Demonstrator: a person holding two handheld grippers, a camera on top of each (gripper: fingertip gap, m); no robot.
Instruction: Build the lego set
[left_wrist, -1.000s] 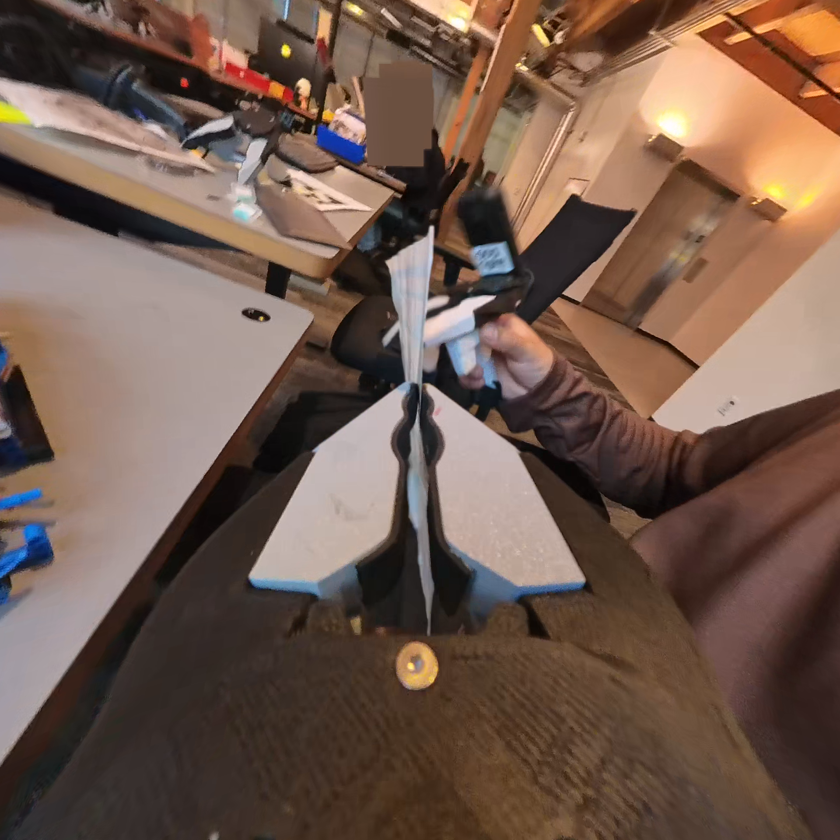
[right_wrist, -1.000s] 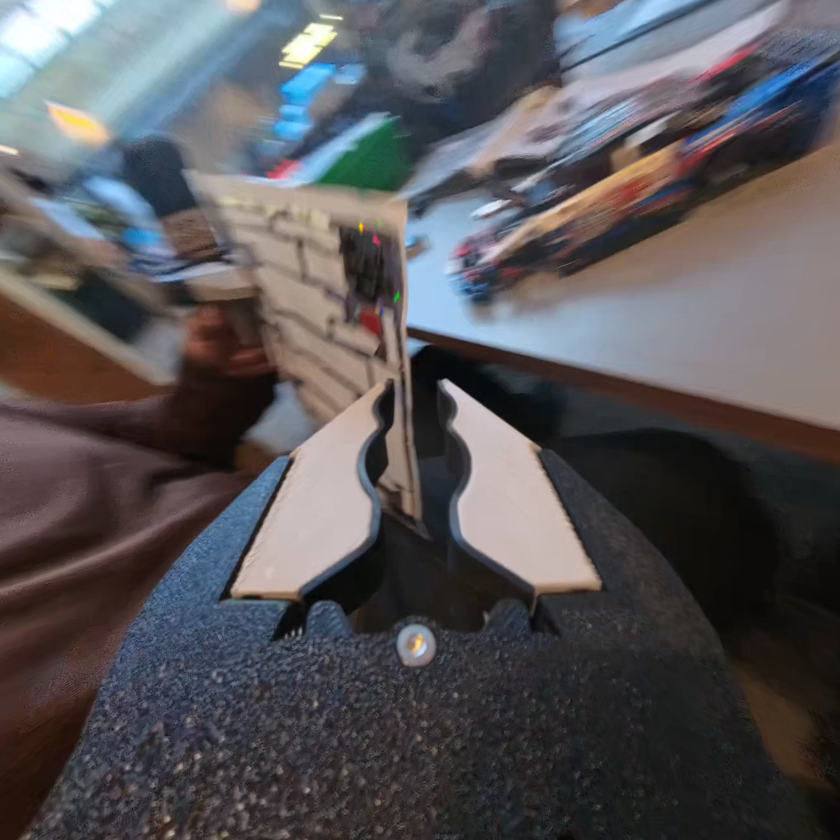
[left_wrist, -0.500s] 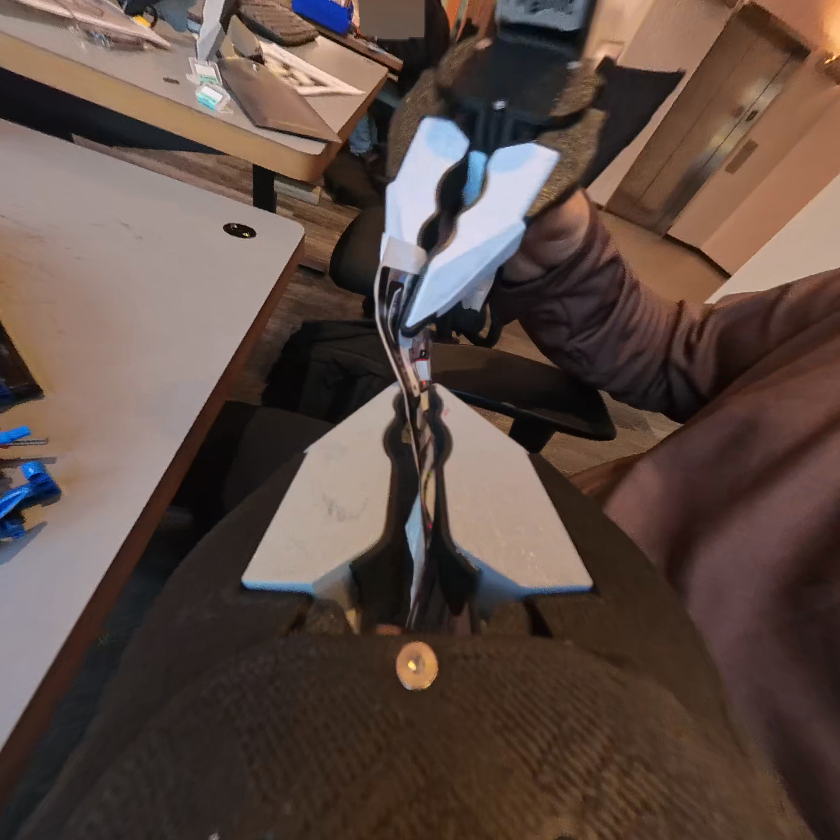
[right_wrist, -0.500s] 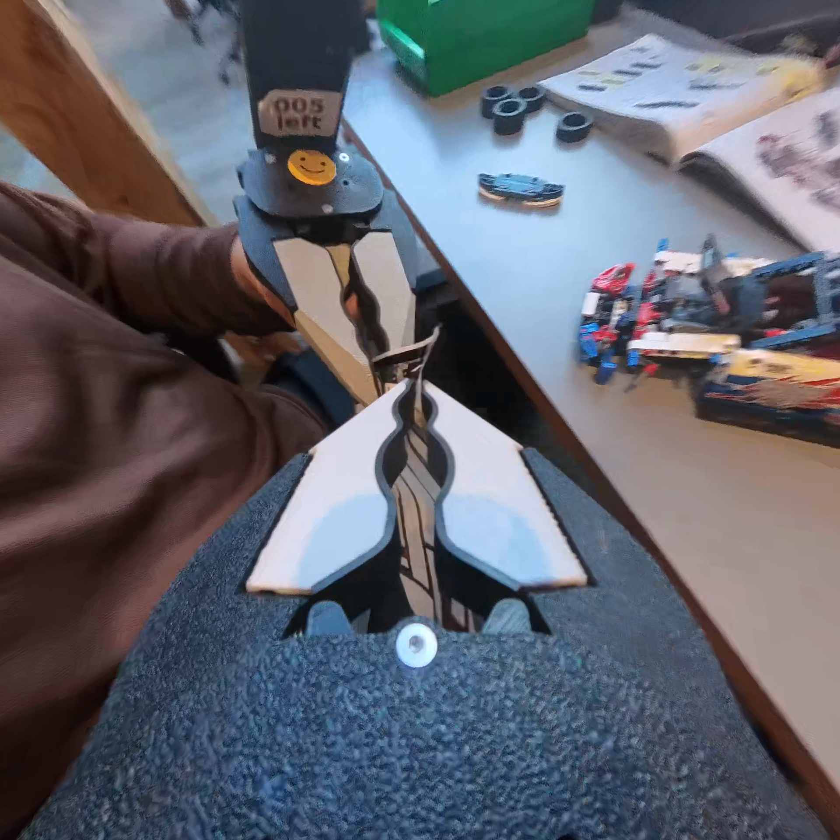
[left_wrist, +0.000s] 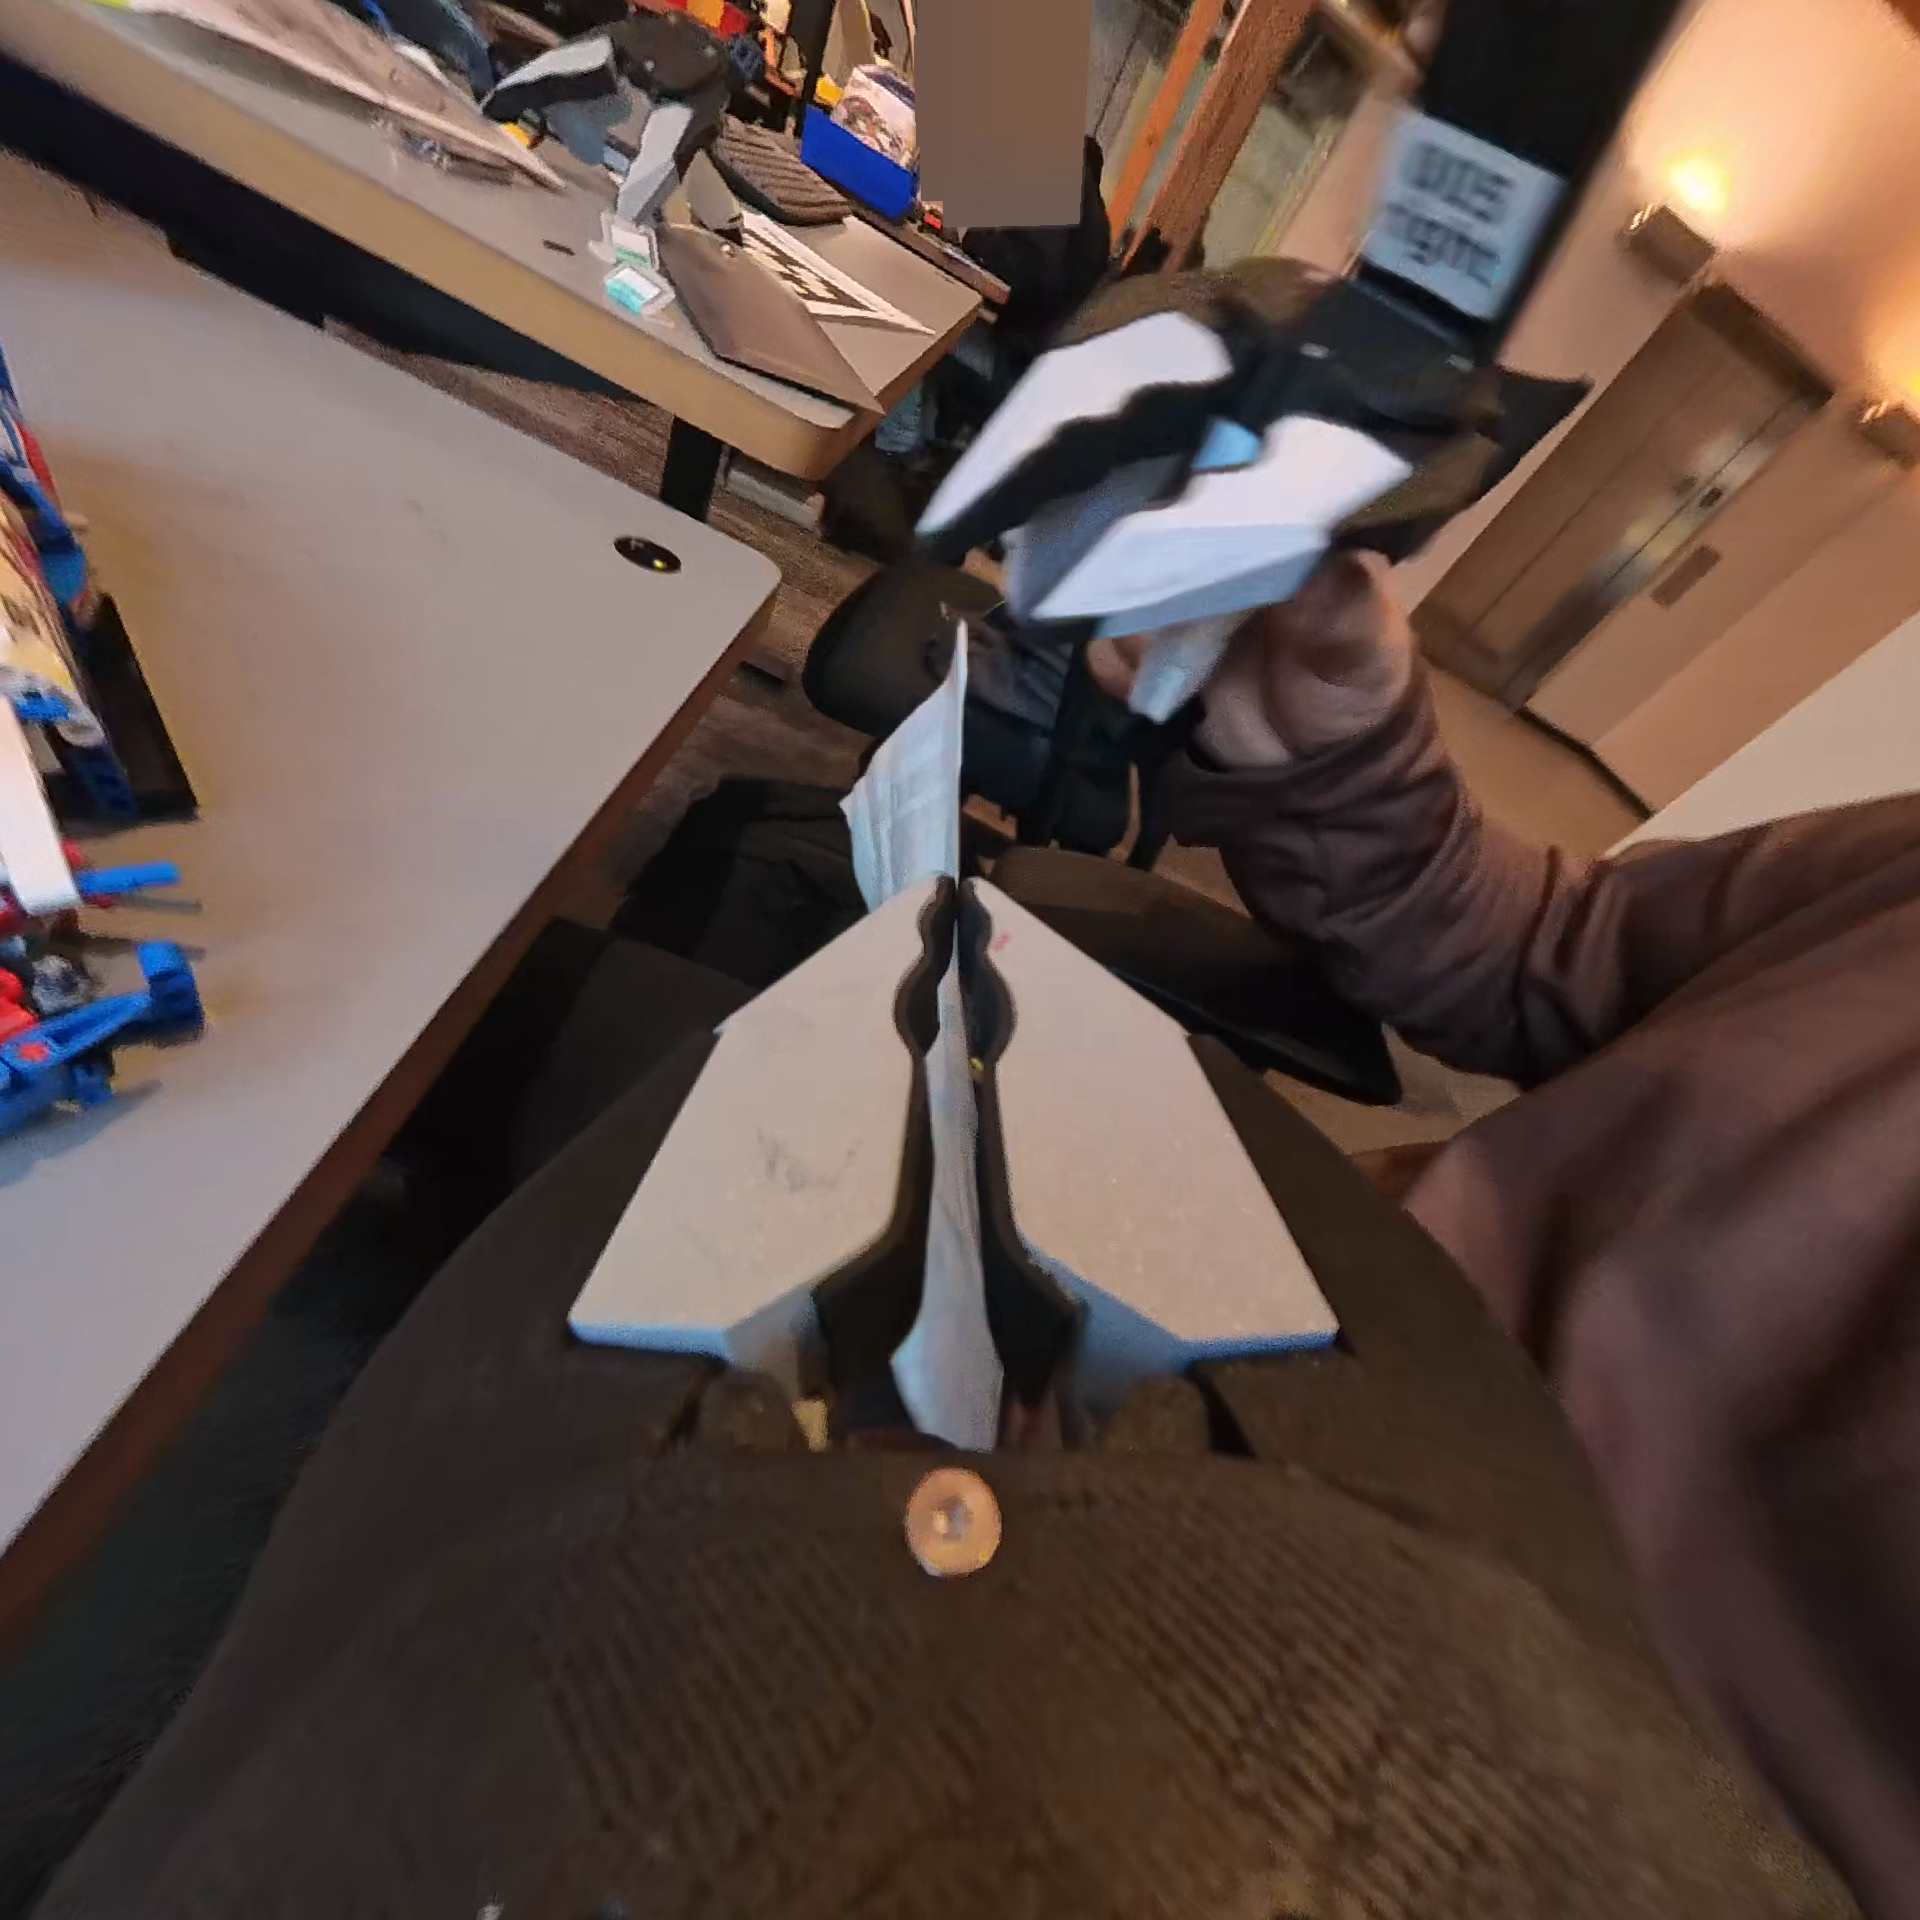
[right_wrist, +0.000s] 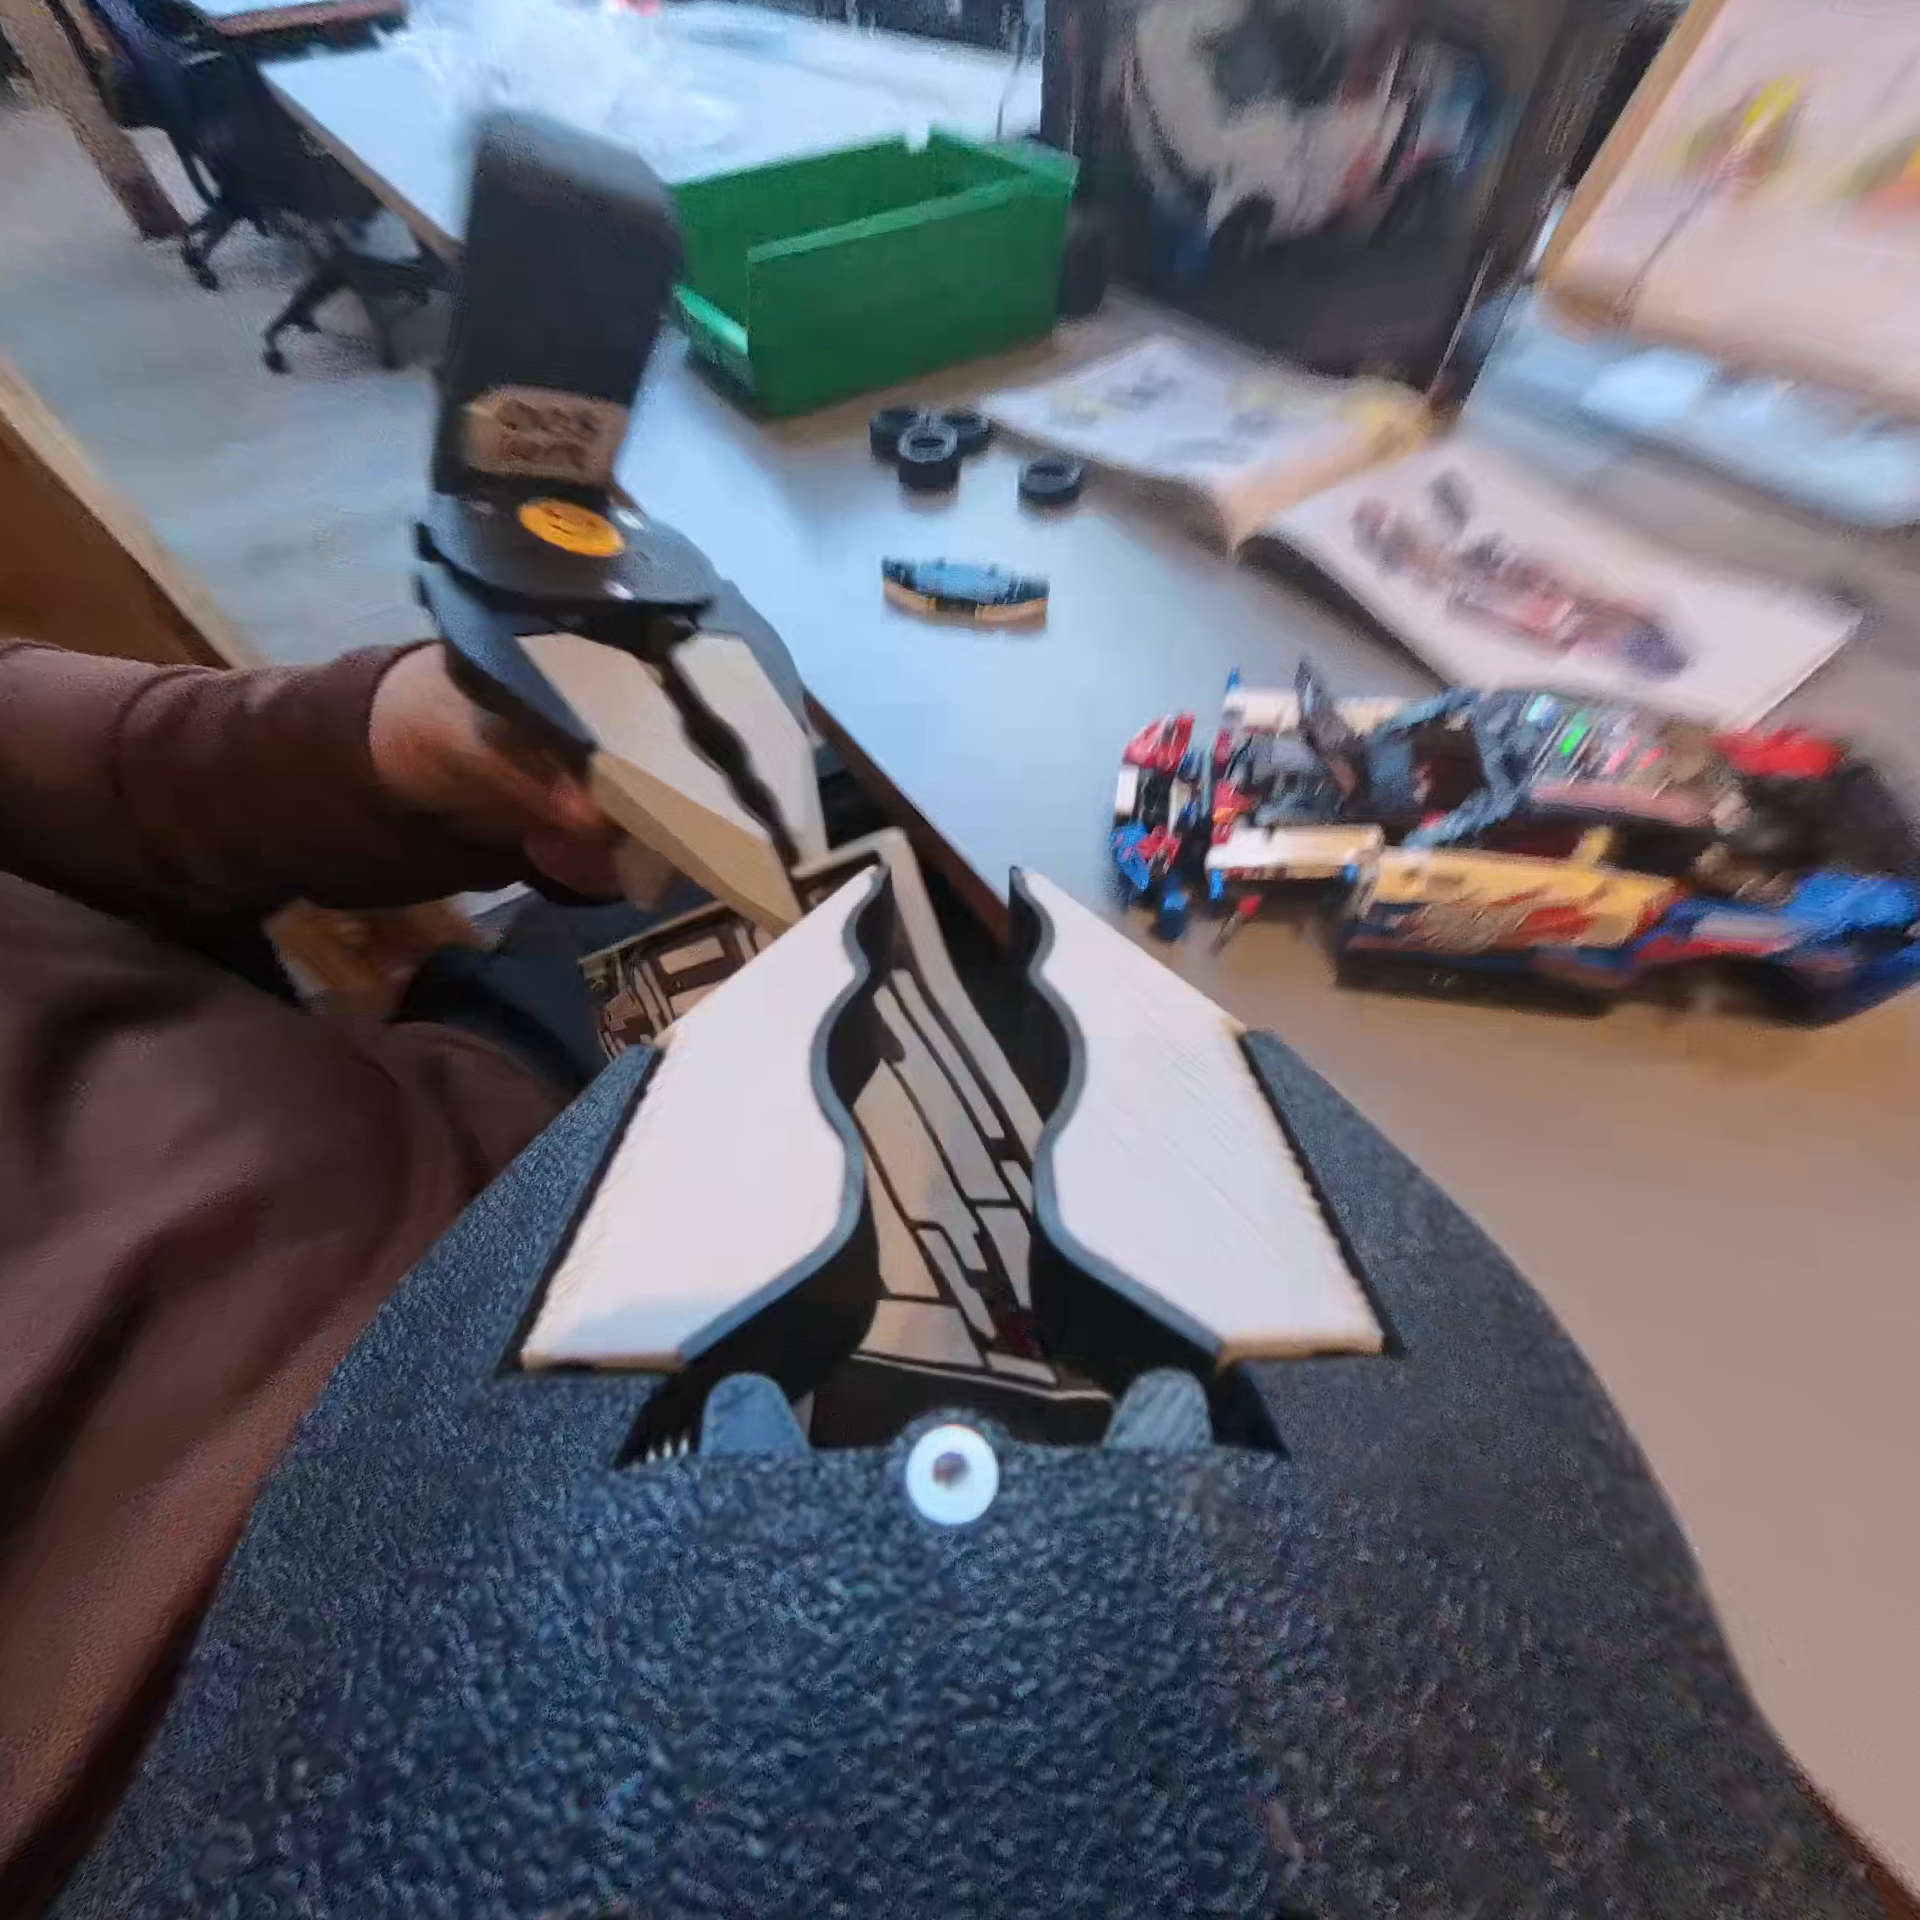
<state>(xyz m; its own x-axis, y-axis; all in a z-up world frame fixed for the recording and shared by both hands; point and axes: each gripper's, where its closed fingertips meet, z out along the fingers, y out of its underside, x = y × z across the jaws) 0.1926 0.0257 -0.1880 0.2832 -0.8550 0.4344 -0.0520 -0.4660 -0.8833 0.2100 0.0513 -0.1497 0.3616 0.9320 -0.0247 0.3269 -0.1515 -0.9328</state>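
- Left gripper (left_wrist: 956, 883): jaws pressed together on a thin sticker sheet (left_wrist: 914, 790), which stands on edge out past the tips, off the table's (left_wrist: 343, 665) near edge.
- Right gripper (right_wrist: 945, 883): jaws spread; the sheet passes between them, touching neither clearly.
- Lego car (right_wrist: 1507, 842): partly built, on the table at right.
- Far behind it: loose black tyres (right_wrist: 930, 447), a green bin (right_wrist: 883, 249), an open instruction booklet (right_wrist: 1351, 499).

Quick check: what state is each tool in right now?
Left tool: shut on the printed paper sheet.
Right tool: open, gripping nothing; the sheet lies loose between its fingers.
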